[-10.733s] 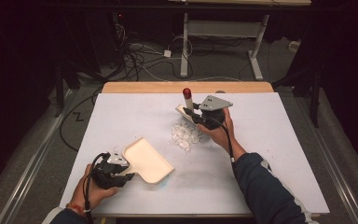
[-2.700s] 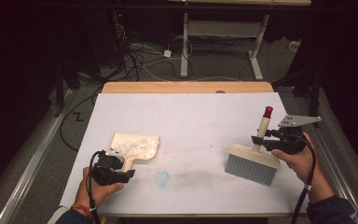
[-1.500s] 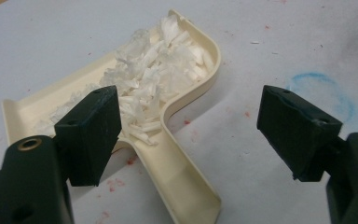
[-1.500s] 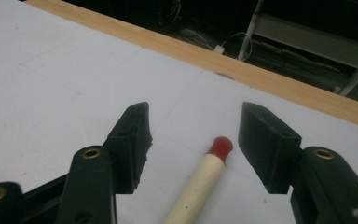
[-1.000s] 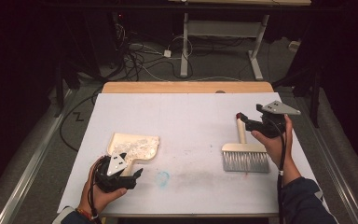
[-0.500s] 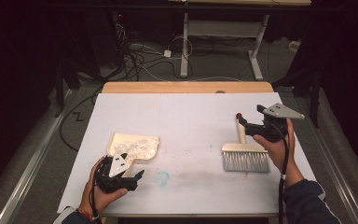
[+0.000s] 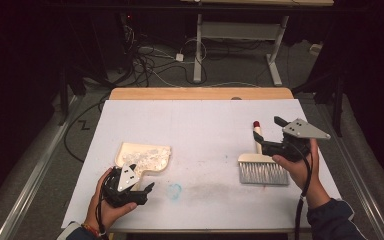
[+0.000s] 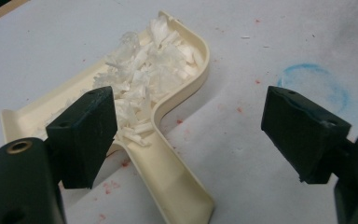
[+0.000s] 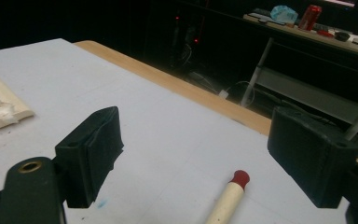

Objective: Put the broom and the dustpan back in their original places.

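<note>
Since the frame of a second ago, our right gripper [image 7: 267, 134] has drawn back from the brush [image 7: 261, 165] toward the right edge of the surface [image 7: 200, 125], and its jaws have just been opening; nothing lies between them now. Our left gripper [image 7: 142, 192] has kept its place near the front left corner, and its jaws have likewise just been opening, with the dustpan [image 7: 145, 157] let go.

In the high view the brush lies flat on the right half of the surface, its grey bristles pointing toward us and its pale handle with the red tip [image 7: 256, 125] pointing away. Our right hand [image 7: 300, 165] holds its gripper just beside the brush, a little to its right, jaws released and apart. In the right gripper view the red-tipped handle [image 9: 228, 196] shows low between the two black jaws, but neither of them touches it.

The cream dustpan sits on the left half of the surface, just beyond our left gripper, well apart from the brush. It is heaped with white shreds [image 8: 149, 70]. In the left gripper view the dustpan handle [image 8: 177, 186] runs down toward the camera, close to the left jaw; the right jaw stands well clear of it, so the jaws are released and hold nothing. A faint blue ring [image 7: 174, 190] marks the surface just to the right of our left gripper, and small red specks dot the sheet around the dustpan.
</note>
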### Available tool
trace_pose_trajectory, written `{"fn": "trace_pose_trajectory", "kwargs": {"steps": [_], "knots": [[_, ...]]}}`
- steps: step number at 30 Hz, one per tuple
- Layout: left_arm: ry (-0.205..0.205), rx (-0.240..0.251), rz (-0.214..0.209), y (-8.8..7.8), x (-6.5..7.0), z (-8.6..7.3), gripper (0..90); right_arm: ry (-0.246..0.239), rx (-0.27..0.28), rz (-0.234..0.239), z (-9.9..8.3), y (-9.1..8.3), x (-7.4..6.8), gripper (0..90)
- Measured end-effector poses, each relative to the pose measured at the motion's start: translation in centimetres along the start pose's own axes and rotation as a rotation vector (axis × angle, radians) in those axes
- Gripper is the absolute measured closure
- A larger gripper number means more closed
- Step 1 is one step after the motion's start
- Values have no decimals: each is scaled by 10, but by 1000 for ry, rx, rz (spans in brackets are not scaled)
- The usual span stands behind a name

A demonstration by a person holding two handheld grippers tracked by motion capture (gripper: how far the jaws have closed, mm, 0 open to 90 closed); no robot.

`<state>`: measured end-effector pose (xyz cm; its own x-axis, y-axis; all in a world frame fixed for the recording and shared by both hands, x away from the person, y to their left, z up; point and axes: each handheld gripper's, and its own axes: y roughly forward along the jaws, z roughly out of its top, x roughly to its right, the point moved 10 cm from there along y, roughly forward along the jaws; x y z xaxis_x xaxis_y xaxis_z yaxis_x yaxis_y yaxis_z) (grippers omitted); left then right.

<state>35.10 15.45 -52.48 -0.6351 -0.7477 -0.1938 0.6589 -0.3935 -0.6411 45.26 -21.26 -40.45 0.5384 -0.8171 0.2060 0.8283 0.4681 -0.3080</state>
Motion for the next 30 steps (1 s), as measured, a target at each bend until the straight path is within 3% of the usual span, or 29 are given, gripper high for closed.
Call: {"fn": "trace_pose_trajectory", "kwargs": {"steps": [10,30], "knots": [[30,7,2,1,2,2,178,-33,1,30,-9,-23,-13,189],[32,21,8,4,1,5,178,-70,-12,17,-42,-54,-13,191]]}}
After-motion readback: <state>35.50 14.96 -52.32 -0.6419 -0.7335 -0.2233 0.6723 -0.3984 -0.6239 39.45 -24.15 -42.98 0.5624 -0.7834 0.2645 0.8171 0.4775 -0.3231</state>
